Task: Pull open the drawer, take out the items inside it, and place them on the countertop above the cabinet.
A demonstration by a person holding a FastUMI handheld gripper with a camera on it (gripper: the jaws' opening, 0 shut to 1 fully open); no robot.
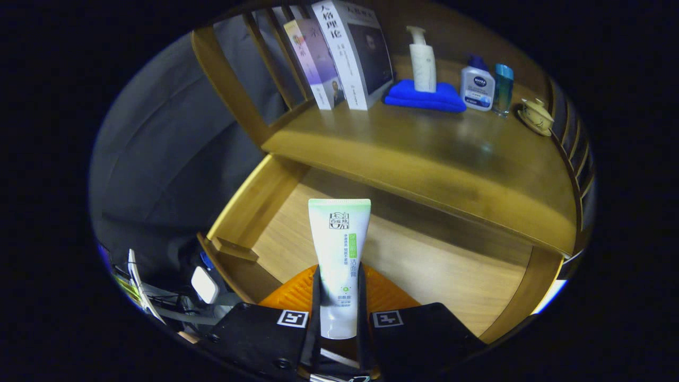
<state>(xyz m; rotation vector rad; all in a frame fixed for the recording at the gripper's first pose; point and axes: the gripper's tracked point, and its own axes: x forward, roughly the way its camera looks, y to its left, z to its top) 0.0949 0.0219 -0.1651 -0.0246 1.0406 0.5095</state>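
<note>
A white and pale green tube of face wash (339,254) stands upright between my two fingers, and my gripper (339,310) is shut on its lower part. Both fingers press its sides. The tube hangs above the open wooden drawer (249,212), whose pale wood bottom shows around and beyond it. Beyond the drawer lies the wooden countertop (424,154) of the cabinet, higher than the drawer floor.
At the back of the countertop stand leaning books (345,58), a white pump bottle (423,61) on a folded blue towel (424,96), a white and blue bottle (477,85), a teal glass (503,89) and a small lidded cup (536,114). Wooden slat rails flank both ends.
</note>
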